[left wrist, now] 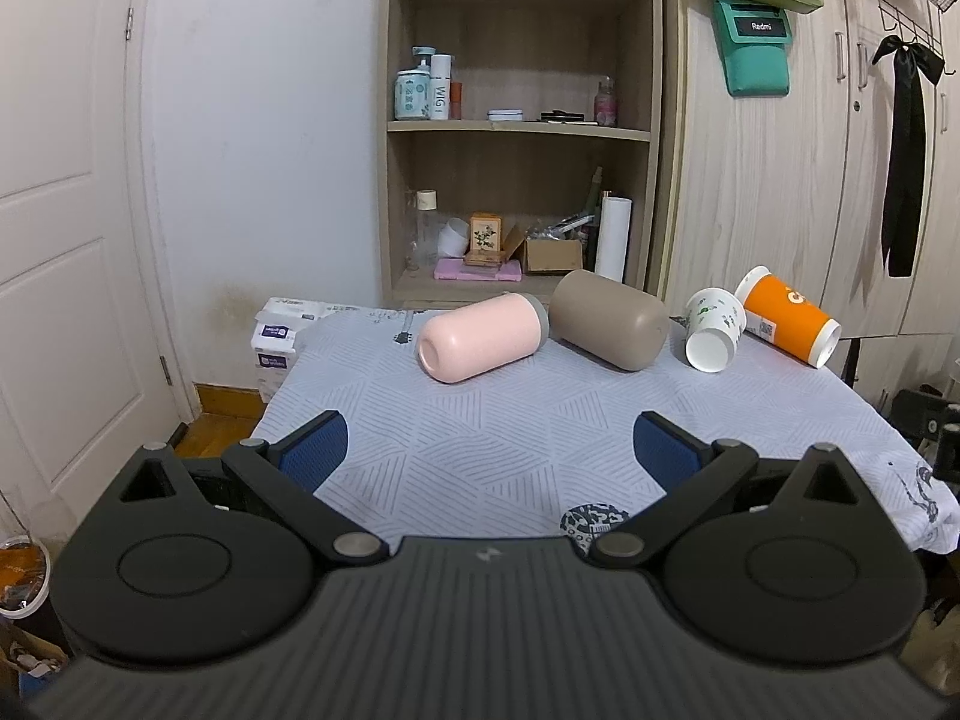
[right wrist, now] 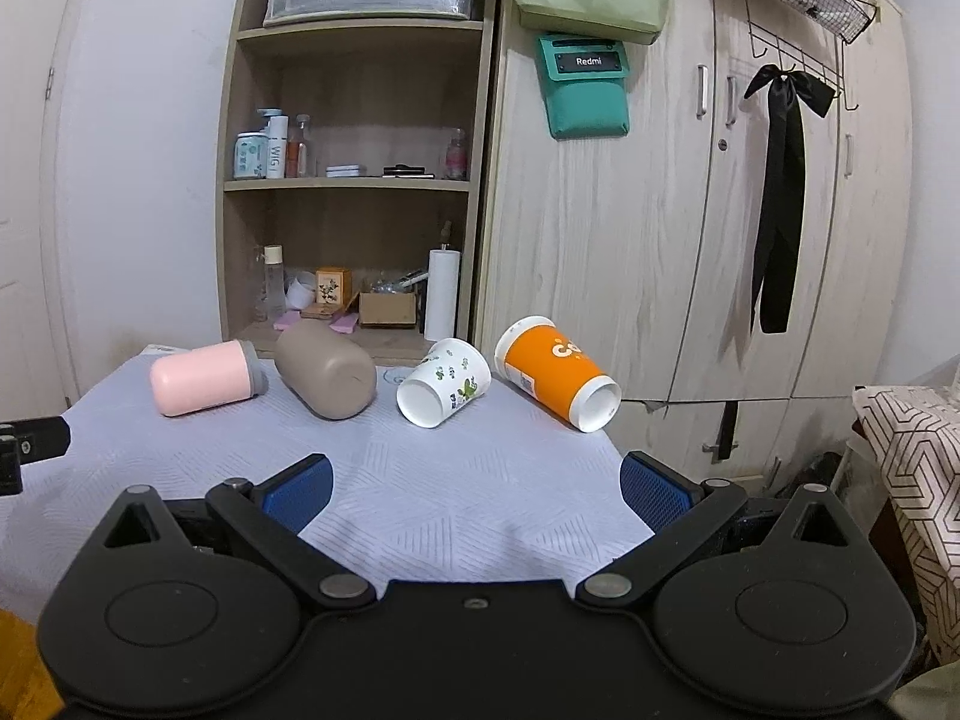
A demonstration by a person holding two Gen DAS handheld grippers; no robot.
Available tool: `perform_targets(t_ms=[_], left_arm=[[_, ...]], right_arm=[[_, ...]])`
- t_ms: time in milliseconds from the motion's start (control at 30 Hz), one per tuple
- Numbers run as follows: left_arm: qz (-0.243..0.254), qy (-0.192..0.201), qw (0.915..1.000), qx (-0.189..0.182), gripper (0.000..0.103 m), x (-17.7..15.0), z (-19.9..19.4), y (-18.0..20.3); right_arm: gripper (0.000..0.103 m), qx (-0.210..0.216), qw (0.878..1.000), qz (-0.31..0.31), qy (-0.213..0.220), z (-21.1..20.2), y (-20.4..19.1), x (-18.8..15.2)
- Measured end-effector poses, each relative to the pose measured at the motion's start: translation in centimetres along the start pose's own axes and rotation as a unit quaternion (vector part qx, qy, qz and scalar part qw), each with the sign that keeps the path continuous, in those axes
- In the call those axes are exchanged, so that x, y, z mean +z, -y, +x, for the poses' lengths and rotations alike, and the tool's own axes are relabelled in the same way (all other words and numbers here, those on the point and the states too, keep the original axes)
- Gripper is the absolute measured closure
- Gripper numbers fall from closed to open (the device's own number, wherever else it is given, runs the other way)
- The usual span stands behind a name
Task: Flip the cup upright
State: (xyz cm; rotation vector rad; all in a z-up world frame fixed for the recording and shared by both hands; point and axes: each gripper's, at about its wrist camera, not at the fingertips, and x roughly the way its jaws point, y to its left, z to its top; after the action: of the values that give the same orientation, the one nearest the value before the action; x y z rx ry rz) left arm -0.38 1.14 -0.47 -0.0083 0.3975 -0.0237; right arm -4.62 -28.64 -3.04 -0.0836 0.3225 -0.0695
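Four cups lie on their sides on the bench [left wrist: 480,450]: pink cup [left wrist: 480,336] leftmost, orange cup [right wrist: 555,372] rightmost. Left gripper [left wrist: 489,450] and right gripper [right wrist: 474,489] hover released, probably ready to grasp.

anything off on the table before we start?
All four cups lie on their sides across the far end: pink cup, taupe cup, white floral paper cup and orange paper cup, the last at the table's right corner. No spills visible.
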Motion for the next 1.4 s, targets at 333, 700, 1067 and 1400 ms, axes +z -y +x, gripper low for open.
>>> perform_targets(t_ms=[333, 700, 1067, 1400], left_arm=[[0.003, -0.008, 1.0000, -0.001, 0.000, 0.0, 0.6, -0.1], [-0.002, -0.012, 0.9999, 0.005, 0.000, 0.0, 0.6, 0.1], [-0.002, -0.015, 0.9998, 0.011, 0.000, 0.0, 0.5, 0.4], [-0.002, -0.029, 0.9996, 0.006, 0.000, -0.1, 1.1, 0.4]], right_arm=[[0.000, 0.000, 1.000, -0.003, -0.007, 0.6, -0.1, -0.1], [0.000, 0.010, 1.000, 0.004, -0.010, 0.5, 0.1, -0.3], [0.000, 0.017, 1.000, 0.008, -0.012, 0.4, 0.3, -0.5], [0.000, 0.034, 0.999, 0.015, -0.021, 1.3, 0.3, -0.8]])
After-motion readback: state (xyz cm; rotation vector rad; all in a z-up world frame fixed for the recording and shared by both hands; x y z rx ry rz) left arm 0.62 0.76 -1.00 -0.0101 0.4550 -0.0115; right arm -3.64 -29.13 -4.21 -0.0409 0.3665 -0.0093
